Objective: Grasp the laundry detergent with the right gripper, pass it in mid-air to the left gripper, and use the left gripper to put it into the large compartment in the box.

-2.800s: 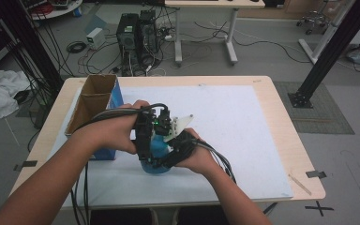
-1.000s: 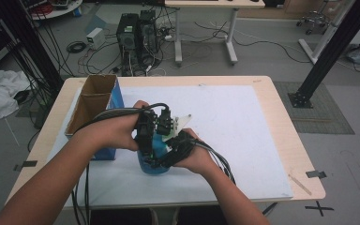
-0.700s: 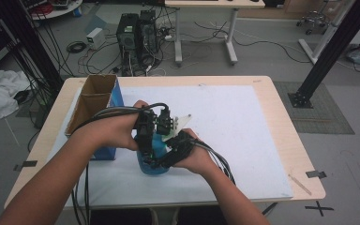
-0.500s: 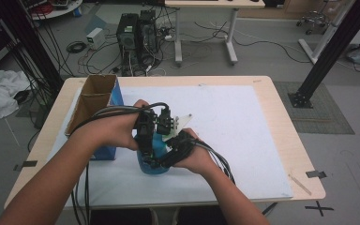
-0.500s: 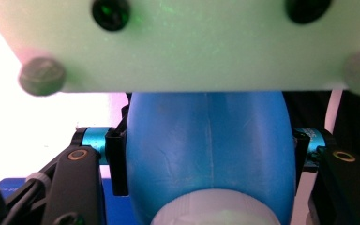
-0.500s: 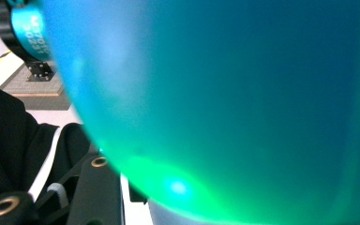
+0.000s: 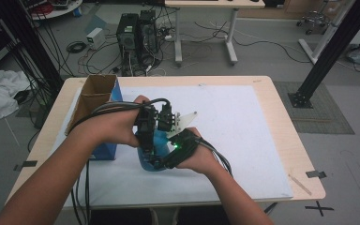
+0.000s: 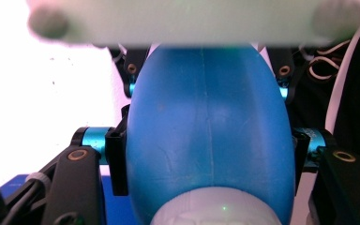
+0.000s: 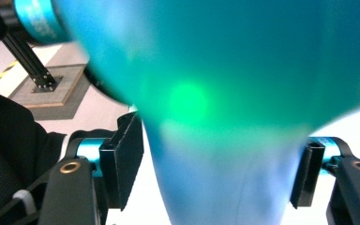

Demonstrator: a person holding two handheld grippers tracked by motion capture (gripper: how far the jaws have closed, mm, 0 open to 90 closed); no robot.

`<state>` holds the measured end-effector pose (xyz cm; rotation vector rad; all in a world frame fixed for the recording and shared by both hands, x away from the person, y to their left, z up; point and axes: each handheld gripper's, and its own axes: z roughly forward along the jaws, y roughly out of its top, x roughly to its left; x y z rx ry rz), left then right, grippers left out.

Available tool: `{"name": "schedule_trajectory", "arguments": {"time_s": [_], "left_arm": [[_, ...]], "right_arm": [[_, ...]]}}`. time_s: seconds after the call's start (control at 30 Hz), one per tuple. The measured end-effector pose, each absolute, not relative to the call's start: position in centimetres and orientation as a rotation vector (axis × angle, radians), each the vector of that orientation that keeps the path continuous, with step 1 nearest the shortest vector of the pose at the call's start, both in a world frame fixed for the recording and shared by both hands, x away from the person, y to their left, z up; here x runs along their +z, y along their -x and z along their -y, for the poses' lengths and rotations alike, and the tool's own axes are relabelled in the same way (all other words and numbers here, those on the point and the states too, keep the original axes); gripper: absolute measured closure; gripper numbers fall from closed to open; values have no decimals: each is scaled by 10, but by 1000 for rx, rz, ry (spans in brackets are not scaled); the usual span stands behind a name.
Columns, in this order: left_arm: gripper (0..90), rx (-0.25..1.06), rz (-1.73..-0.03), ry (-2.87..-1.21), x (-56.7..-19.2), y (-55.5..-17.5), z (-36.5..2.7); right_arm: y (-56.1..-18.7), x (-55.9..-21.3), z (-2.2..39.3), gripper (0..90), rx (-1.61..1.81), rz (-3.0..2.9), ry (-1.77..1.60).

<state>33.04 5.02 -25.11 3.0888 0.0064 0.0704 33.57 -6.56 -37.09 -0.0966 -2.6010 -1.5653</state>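
We clamp the blue bottle (image 8: 208, 136) with the left gripper (image 8: 208, 154) over the mat; right gripper (image 9: 220, 173) jaws just opened around its neck, so it may tip

Both forearms enter from the bottom of the high view and meet over the blue bottle (image 7: 152, 154). Left tool (image 7: 146, 133): jaws clamped on the bottle's body from both sides. Right tool (image 7: 161, 161): jaws have just been opening; they flank the bottle's neck with gaps, pads off it.
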Motion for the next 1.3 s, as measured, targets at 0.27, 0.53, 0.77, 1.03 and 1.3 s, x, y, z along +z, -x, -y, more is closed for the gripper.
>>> {"name": "schedule_trajectory", "arguments": {"time_s": [0.27,0.53,0.77,1.03,1.3], "left_arm": [[387,77,-54,-3076,-245,-335,-56],[386,69,-103,-3076,-243,-340,-62],[385,71,-152,-3072,-238,-345,-68],[385,63,-221,-3073,-230,-349,-75],[385,49,-300,-3070,-212,-354,-83]], "right_arm": [[-337,-368,71,239,-1576,2609,133],[-344,-366,84,225,-1561,2646,180],[-347,-365,94,215,-1535,2691,214],[-350,-361,104,155,-1485,2723,252],[-352,-355,115,139,-1421,2782,280]]}}
